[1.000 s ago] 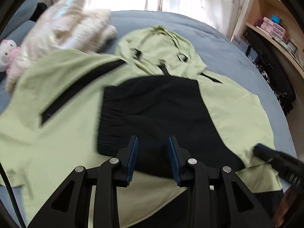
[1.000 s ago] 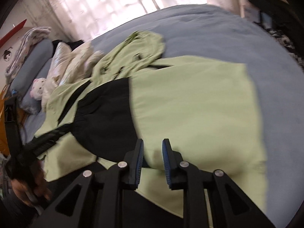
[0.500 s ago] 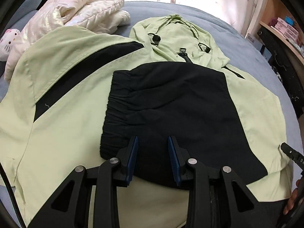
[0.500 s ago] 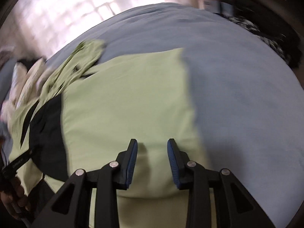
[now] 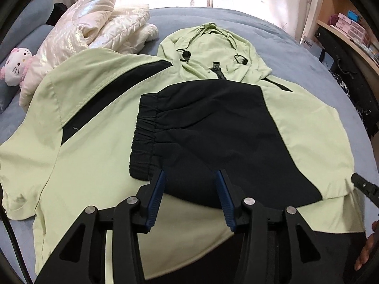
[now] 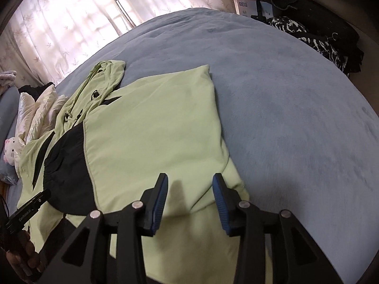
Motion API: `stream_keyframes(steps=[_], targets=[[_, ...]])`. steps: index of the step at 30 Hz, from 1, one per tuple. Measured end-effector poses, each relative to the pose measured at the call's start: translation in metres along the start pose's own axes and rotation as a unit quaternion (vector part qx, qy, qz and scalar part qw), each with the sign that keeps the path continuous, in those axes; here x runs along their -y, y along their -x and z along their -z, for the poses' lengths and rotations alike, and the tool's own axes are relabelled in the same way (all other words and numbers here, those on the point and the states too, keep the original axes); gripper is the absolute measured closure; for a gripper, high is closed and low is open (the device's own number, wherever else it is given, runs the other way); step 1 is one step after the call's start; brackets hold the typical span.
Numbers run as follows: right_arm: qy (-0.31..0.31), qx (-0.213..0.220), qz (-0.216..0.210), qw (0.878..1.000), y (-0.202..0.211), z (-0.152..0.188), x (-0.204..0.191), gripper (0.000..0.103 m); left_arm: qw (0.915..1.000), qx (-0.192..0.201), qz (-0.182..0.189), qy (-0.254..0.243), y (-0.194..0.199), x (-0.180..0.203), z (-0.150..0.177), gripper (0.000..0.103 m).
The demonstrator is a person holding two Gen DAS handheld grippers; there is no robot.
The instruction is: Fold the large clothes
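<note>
Both grippers opening, nothing pinched: left gripper (image 5: pixel 190 189) hangs over the jacket (image 5: pixel 94 142)'s black sleeve end, right gripper (image 6: pixel 189 193) over its green folded side, spread on the bed (image 6: pixel 296 118).

I see a wide bed (image 6: pixel 284 90) under a blue-grey cover, daylight glowing through leaf-print curtains (image 6: pixel 71 23) behind it, a wooden shelf (image 5: pixel 350 37) with small boxes on its right, and a cream quilted heap (image 5: pixel 94 28) beside a white cat plush (image 5: pixel 15 66) at its left.
</note>
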State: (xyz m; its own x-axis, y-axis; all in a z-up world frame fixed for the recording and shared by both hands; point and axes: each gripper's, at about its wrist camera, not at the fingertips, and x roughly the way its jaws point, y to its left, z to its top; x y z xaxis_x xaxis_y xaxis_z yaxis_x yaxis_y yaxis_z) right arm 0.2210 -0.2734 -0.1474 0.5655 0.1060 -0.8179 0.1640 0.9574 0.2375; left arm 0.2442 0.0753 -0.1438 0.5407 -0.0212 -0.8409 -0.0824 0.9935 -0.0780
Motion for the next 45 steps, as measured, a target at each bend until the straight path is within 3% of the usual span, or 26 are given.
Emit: stream_keyframes(steps=[10,25,34,45], targets=[[0.008,-0.003,-0.011,1.0,0.031,0.04,-0.014,0.058,0.9998,0.009,0.002,0.019,0.039,-0.011,0.027,0.057],[0.041,-0.017,-0.04,0.998,0.088,0.113,-0.056,0.058,0.9969,0.006,-0.003,0.078,0.115,-0.078,0.1,0.057],[0.132,0.009,-0.067,0.989,0.117,0.129,-0.135,0.058,0.9914,0.029,-0.024,0.125,0.157,-0.146,0.123,0.052],[0.249,0.047,-0.104,0.962,0.125,0.144,-0.254,0.058,0.9786,0.044,-0.042,0.197,0.171,-0.24,0.135,0.052]])
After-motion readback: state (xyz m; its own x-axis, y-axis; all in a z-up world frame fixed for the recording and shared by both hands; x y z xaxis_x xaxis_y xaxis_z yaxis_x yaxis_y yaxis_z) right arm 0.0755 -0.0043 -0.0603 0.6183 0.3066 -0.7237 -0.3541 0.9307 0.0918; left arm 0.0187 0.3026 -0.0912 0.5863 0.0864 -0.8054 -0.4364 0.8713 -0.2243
